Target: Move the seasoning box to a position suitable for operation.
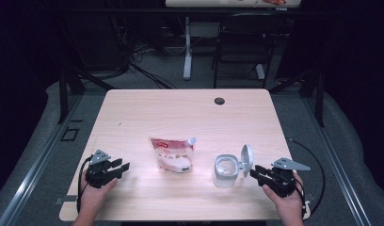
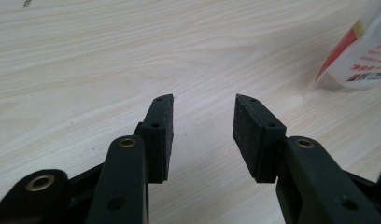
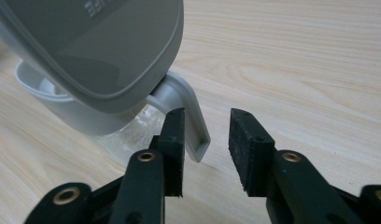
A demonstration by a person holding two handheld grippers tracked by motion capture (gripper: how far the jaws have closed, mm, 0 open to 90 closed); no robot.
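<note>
A white and red spouted pouch point(image 1: 172, 154) lies flat near the table's middle; its corner point(image 2: 361, 51) shows at the upper right of the left gripper view. To its right stands a clear container point(image 1: 226, 170) with its grey hinged lid point(image 1: 246, 159) flipped up. My left gripper point(image 1: 123, 166) rests open on the table left of the pouch, with nothing between its jaws point(image 2: 202, 126). My right gripper point(image 1: 254, 172) is open just right of the container. The lid point(image 3: 100, 46) looms close, and its hinge tab point(image 3: 191, 123) sits beside the left jaw.
The light wooden table point(image 1: 190, 113) has a cable hole point(image 1: 220, 100) near its far edge. Beyond it stand a dark chair point(image 1: 242, 42) and a white table leg point(image 1: 187, 47). Cables trail from both grippers over the front edge.
</note>
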